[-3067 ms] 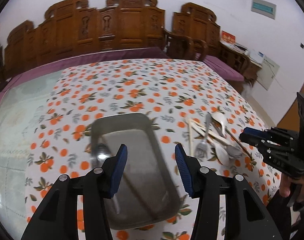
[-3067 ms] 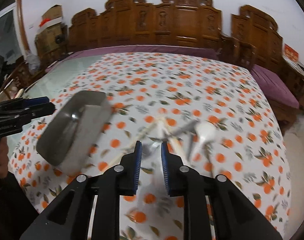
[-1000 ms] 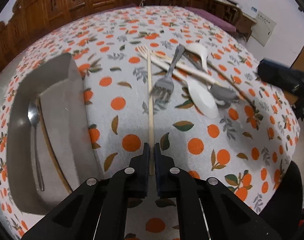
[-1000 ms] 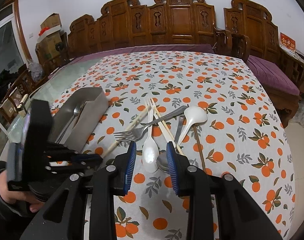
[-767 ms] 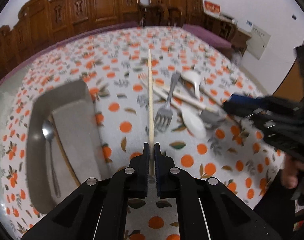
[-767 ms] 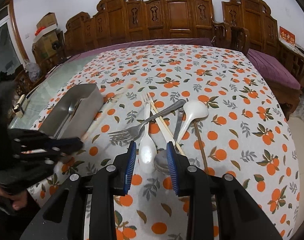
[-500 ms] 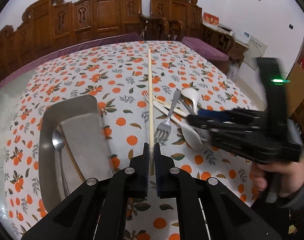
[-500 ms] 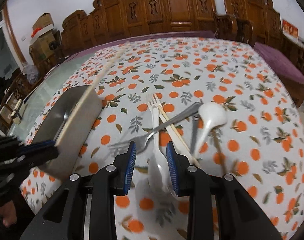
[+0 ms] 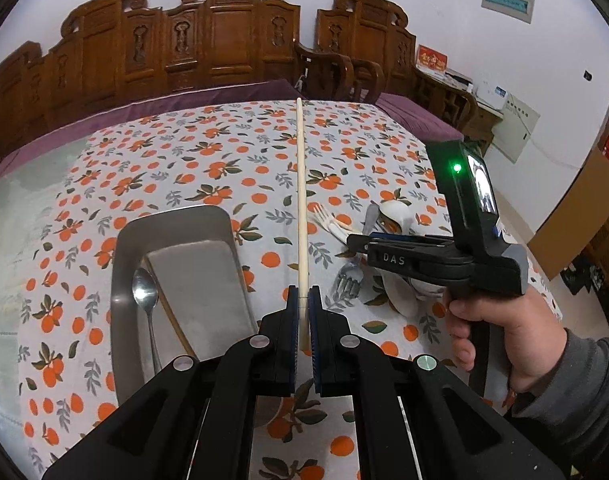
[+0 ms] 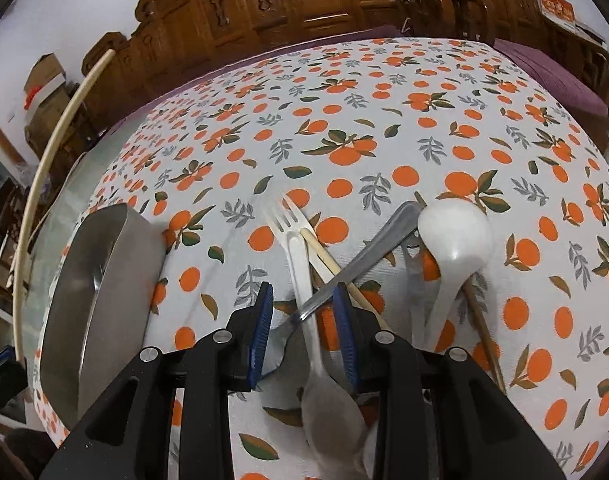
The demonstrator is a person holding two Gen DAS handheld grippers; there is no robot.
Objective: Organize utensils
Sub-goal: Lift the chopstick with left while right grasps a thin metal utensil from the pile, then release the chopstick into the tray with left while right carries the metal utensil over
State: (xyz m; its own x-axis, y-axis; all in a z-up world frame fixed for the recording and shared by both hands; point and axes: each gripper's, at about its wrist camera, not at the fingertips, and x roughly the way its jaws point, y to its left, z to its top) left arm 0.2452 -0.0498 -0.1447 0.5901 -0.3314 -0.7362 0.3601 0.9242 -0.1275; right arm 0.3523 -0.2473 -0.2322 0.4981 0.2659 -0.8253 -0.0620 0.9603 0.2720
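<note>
My left gripper (image 9: 303, 300) is shut on a pale wooden chopstick (image 9: 301, 208) and holds it in the air, just right of the steel tray (image 9: 122, 264). The tray holds a metal spoon (image 9: 144, 292) and another chopstick (image 9: 174, 322). The held chopstick also shows at the left of the right wrist view (image 10: 44, 168). My right gripper (image 10: 304, 308) is open, low over the utensil pile, its jaws either side of the metal fork's handle (image 10: 364, 260) and the white plastic fork (image 10: 300, 264). A white ladle (image 10: 454, 236) lies to the right.
The pile also holds a chopstick (image 10: 328, 268), a brown stick (image 10: 484, 328) and a white spoon (image 10: 332, 408). The orange-print tablecloth (image 9: 224, 152) covers the table. Carved wooden chairs (image 9: 224, 36) stand behind it. The right-hand gripper's body (image 9: 456, 248) is close to the left one.
My left gripper has lifted the chopstick off the cloth and swung it up beside the tray. My right gripper has dropped down and forward onto the utensil pile, still open.
</note>
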